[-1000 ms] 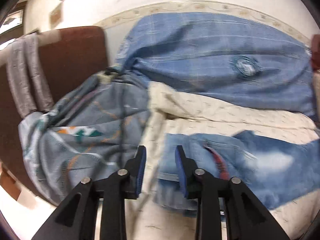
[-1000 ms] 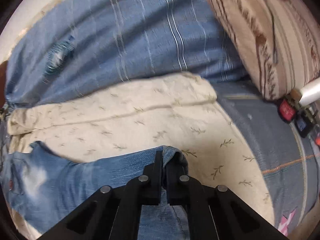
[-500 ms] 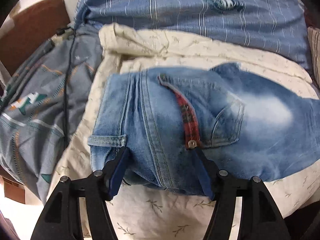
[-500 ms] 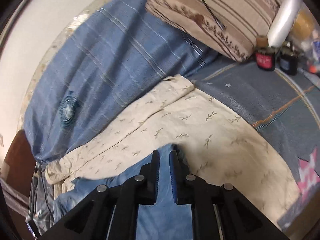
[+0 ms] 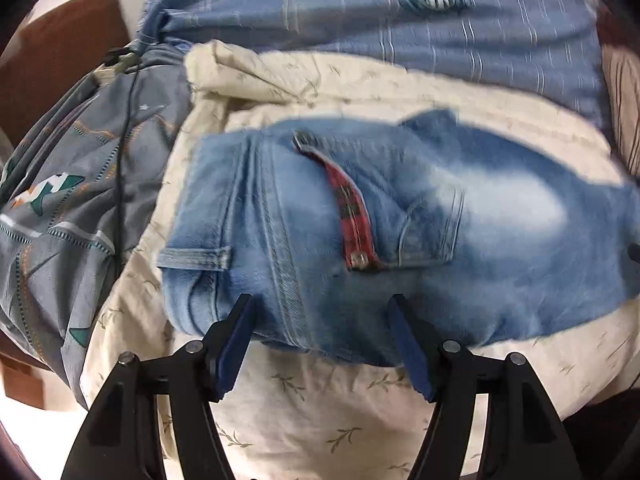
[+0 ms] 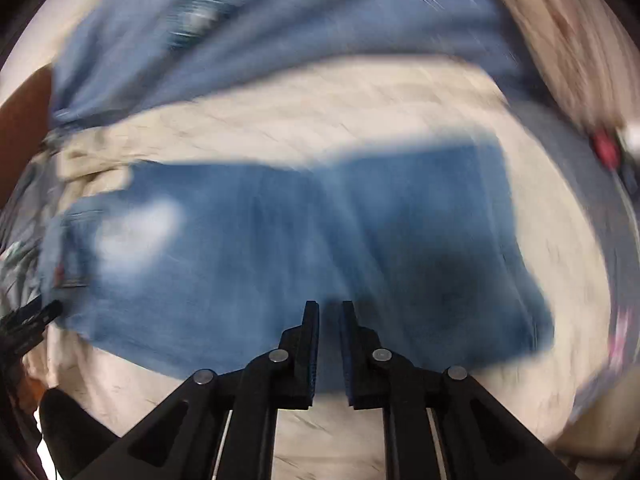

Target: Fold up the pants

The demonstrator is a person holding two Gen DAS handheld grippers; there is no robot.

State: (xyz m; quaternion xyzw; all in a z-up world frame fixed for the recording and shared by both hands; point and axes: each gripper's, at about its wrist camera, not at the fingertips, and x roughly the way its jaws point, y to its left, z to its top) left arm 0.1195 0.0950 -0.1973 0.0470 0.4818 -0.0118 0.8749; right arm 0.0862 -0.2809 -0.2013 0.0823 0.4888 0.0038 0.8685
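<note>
Faded blue jeans [image 5: 400, 232] lie folded lengthwise on a cream leaf-print sheet [image 5: 320, 420], waist to the left, with a red plaid strip [image 5: 352, 208] by the back pocket. My left gripper [image 5: 320, 300] hovers at the near edge of the waist end. Its jaws are opening and straddle the denim without pressing it. In the blurred right wrist view the jeans [image 6: 280, 260] stretch across the middle. My right gripper [image 6: 330, 304] is shut over the near edge of the leg, with nothing seen between its pads.
A blue striped blanket [image 5: 360, 20] lies behind the sheet. A grey patterned quilt [image 5: 72, 200] is bunched at the left beside a brown headboard [image 5: 52, 60]. A striped pillow [image 6: 560, 40] sits at the back right. The left gripper's tip [image 6: 28, 320] shows at the left edge.
My left gripper widened and dropped to the jeans' waist edge. My right gripper swept from the hem end toward the middle of the leg, and its view is now smeared.
</note>
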